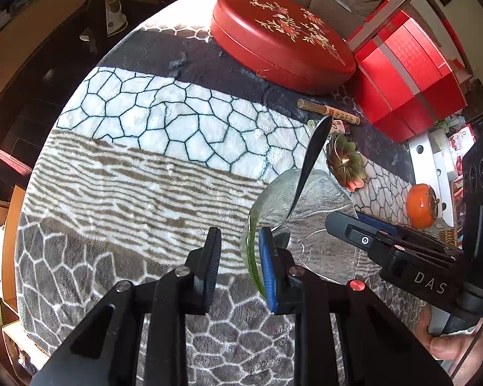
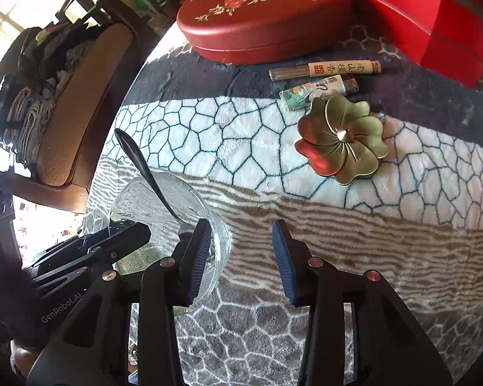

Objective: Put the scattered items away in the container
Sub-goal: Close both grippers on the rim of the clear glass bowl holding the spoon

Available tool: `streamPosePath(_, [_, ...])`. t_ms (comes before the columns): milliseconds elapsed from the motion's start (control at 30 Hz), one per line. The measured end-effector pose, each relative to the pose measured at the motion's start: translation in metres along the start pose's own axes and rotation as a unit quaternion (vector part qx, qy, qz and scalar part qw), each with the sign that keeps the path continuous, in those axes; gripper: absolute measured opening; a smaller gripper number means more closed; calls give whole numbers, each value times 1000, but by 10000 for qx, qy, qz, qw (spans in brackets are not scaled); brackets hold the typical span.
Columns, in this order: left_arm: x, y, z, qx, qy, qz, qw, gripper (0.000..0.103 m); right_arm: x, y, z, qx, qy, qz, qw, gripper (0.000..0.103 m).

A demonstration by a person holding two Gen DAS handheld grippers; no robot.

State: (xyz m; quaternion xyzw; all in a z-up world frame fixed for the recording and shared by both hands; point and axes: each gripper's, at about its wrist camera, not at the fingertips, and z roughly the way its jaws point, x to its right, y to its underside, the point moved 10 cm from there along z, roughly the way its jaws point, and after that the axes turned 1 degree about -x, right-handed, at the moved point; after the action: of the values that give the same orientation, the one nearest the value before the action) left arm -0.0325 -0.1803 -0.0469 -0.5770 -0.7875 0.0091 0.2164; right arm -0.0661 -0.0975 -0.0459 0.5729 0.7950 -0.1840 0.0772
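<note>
A clear glass bowl (image 1: 318, 199) (image 2: 138, 199) sits on the patterned blanket with a metal spoon (image 1: 315, 151) (image 2: 138, 157) leaning in it, handle up. My left gripper (image 1: 240, 262) straddles the bowl's left rim. The blue pad sits against the glass and the other pad stands apart, so it is open. My right gripper (image 2: 240, 254) straddles the opposite rim, its left finger over the bowl and its right finger well clear, also open. Each gripper shows in the other's view (image 1: 344, 225) (image 2: 135, 231).
Beyond the bowl lie a brass flower-shaped dish (image 2: 341, 138), an incense tube (image 2: 325, 69) and a small printed lighter (image 2: 315, 91). A closed red oval lacquer box (image 2: 264, 16) and a red gift box (image 2: 434, 16) stand at the back. An orange ornament (image 1: 421, 206) sits right.
</note>
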Motion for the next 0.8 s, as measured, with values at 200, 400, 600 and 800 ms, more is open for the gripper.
streamPosePath(200, [6, 0, 7, -14, -100, 126, 9999, 10, -14, 0, 9, -76, 61, -96, 9999, 12])
streamPosePath(400, [2, -3, 8, 5, -102, 79, 9999, 8, -18, -13, -8, 331, 108, -163, 9993, 32])
streamPosePath(600, [2, -3, 7, 56, 32, 10, 10000, 8, -45, -50, -35, 820, 93, -563, 9950, 34])
streamPosePath(800, [1, -3, 8, 27, 148, -85, 9999, 8, -71, -56, -26, 649, 37, -900, 9938, 35])
